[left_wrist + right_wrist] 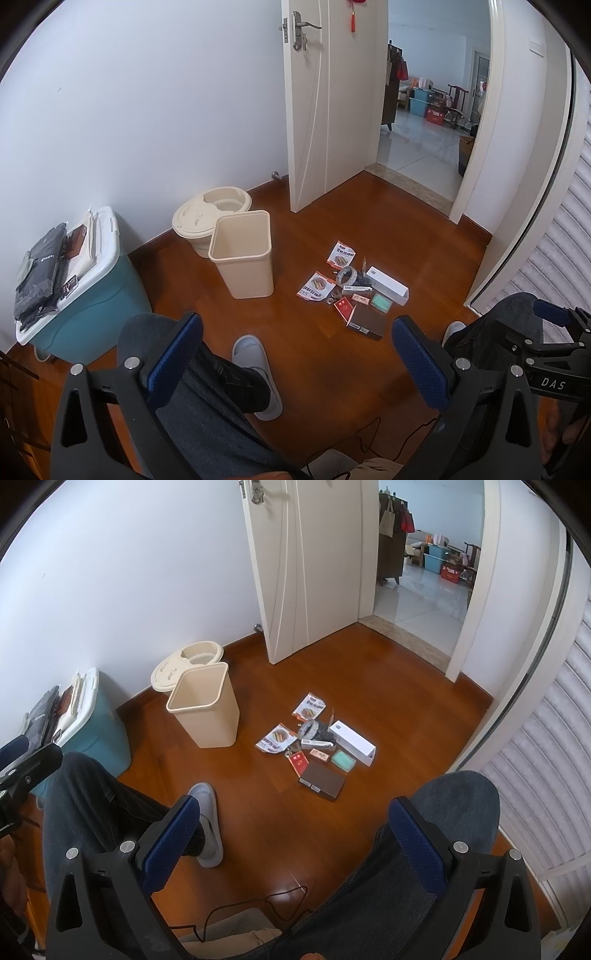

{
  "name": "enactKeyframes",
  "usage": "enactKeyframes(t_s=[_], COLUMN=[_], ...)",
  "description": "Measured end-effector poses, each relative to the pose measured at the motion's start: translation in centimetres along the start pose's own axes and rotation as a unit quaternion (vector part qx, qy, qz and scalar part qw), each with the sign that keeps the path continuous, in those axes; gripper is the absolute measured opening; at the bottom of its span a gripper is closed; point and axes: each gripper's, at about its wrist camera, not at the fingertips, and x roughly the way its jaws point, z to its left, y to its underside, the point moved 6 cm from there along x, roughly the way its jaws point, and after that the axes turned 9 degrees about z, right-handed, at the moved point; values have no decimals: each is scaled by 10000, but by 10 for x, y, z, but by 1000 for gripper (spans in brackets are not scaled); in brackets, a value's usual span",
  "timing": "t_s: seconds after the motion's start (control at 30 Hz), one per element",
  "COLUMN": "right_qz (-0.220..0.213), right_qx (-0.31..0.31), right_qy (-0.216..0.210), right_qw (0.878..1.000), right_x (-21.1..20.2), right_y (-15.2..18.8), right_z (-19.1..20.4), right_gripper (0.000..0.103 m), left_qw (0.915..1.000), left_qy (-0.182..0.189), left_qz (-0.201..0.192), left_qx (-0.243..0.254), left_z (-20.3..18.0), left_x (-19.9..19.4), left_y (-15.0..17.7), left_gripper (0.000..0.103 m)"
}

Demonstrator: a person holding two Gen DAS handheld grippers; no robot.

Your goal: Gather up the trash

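Both grippers, left (297, 354) and right (295, 836), are held apart and empty above the trash (354, 291), beside which the bin (242, 254) stands upright, mouth up.

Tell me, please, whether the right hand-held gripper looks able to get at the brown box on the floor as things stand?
Probably yes: the right hand-held gripper is open and empty, and only bare wooden floor lies between it and the brown box, the nearest item of the pile.

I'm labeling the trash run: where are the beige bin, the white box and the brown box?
Beige bin (245, 266), left wrist view, front wall.
White box (388, 290), left wrist view, top face.
Brown box (325, 781), right wrist view, top face.
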Motion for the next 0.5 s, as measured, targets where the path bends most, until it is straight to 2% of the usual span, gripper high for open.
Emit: enactKeyframes(t_s=[0.5], right_qz=[3], right_qx=[-4], right_qy=[1], right_qw=[10000], right_x=[1], right_y=[-2], right_z=[-1], right_gripper=[103], left_qw=[10000], left_qy=[-3], left_qz=[-4], left_qx=[3], left_z=[-1], left_x=[0], left_y=[0], left_gripper=[103])
